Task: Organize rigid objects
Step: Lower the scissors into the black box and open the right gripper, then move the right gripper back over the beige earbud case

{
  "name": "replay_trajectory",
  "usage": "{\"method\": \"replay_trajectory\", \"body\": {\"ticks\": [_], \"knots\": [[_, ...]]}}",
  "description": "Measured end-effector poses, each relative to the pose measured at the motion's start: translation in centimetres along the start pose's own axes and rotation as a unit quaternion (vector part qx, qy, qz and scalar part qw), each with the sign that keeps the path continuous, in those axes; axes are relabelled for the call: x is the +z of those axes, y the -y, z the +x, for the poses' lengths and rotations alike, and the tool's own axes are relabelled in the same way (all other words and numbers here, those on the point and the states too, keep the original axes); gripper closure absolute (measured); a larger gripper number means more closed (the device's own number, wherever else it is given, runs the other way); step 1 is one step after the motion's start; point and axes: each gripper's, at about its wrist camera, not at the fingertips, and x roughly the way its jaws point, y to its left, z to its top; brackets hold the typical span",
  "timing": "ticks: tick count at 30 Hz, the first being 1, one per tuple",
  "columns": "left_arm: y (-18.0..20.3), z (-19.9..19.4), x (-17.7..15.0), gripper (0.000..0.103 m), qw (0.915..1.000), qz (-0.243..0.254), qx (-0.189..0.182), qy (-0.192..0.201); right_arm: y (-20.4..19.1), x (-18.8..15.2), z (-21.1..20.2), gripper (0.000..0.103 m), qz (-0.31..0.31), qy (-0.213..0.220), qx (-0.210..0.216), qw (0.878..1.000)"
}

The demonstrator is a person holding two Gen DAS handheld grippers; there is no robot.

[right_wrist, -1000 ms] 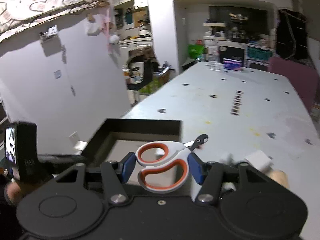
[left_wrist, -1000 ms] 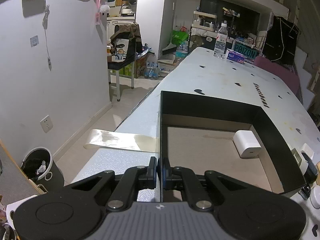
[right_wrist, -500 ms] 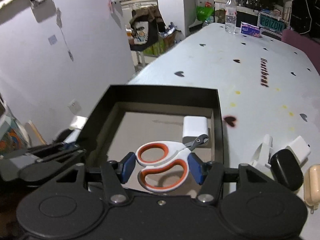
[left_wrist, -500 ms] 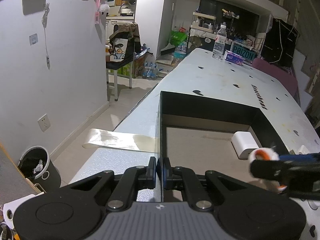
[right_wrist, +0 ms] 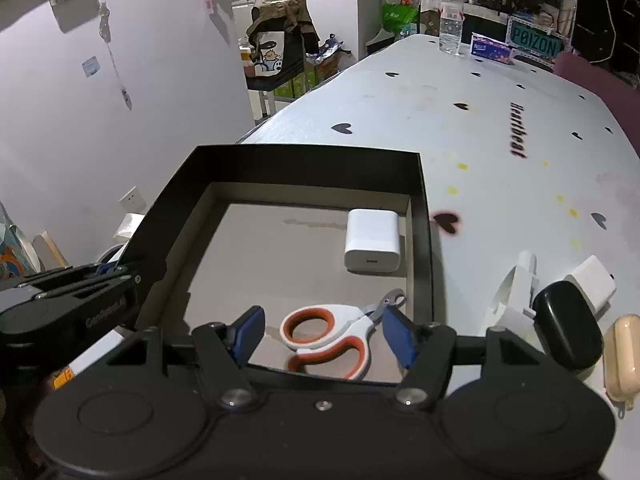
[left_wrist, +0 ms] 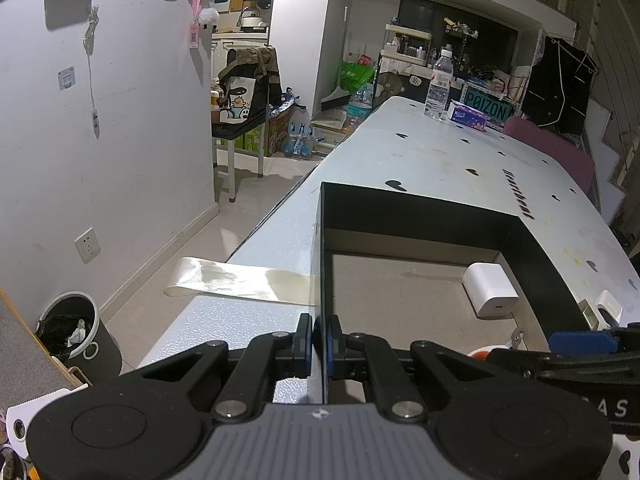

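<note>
The left tongs (left_wrist: pixel 319 344) are clamped on the near left wall of the black box (left_wrist: pixel 536 264), pinning it to the white surface (right_wrist: pixel 500 128) so it cannot slide. The right tongs (right_wrist: pixel 324 334) hang over the box's near right corner, and their jaws are opening: the blue pads stand clear of the scissors (right_wrist: pixel 332 336), which sit between them with the orange-lined handles toward the camera and the blade end pointing at the right wall. The scissors look to be resting on the cardboard floor of the box, or just about to, so I judge this to be the release step for this item. A white charger (right_wrist: pixel 372 240) already lies inside, further back against the same right wall and apart from the scissors.

Outside the box, to its right on the surface, several things wait: a white clip-like piece (right_wrist: pixel 516 292), a black case (right_wrist: pixel 568 324), a small white adapter (right_wrist: pixel 592 284) behind it, and a beige case (right_wrist: pixel 624 356) at the edge of view.

The next move probably calls for lifting the right tongs straight up, clear of the handles and the box rim, then swinging right toward one of those waiting items, while the left tongs hold the wall
</note>
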Motion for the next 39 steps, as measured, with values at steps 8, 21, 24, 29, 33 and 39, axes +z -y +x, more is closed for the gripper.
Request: {"method": "replay_trajectory", "body": {"ticks": [8, 21, 24, 29, 33, 39], "knots": [[0.0, 0.0, 0.0, 0.096, 1.0000, 0.000, 0.000, 0.000, -0.1, 0.0, -0.7, 0.037, -0.004, 0.001, -0.004, 1.000], [0.0, 0.0, 0.0, 0.096, 1.0000, 0.000, 0.000, 0.000, 1.0, 0.3, -6.0, 0.036, -0.005, 0.052, 0.001, 0.999], [0.0, 0.0, 0.0, 0.096, 1.0000, 0.000, 0.000, 0.000, 2.0, 0.1, -7.5, 0.036, -0.001, 0.069, -0.002, 0.998], [-0.1, 0.0, 0.0, 0.096, 1.0000, 0.002, 0.002, 0.000, 4.0, -0.5, -9.6, 0.031, -0.004, 0.098, -0.020, 0.995], [-0.2, 0.0, 0.0, 0.096, 1.0000, 0.002, 0.002, -0.001, 6.2, -1.2, -10.4, 0.028, 0.008, 0.104, -0.037, 0.994], [-0.2, 0.0, 0.0, 0.097, 1.0000, 0.002, 0.002, -0.001, 9.7, -2.2, -11.2, 0.017, 0.036, 0.116, -0.065, 0.990]]}}
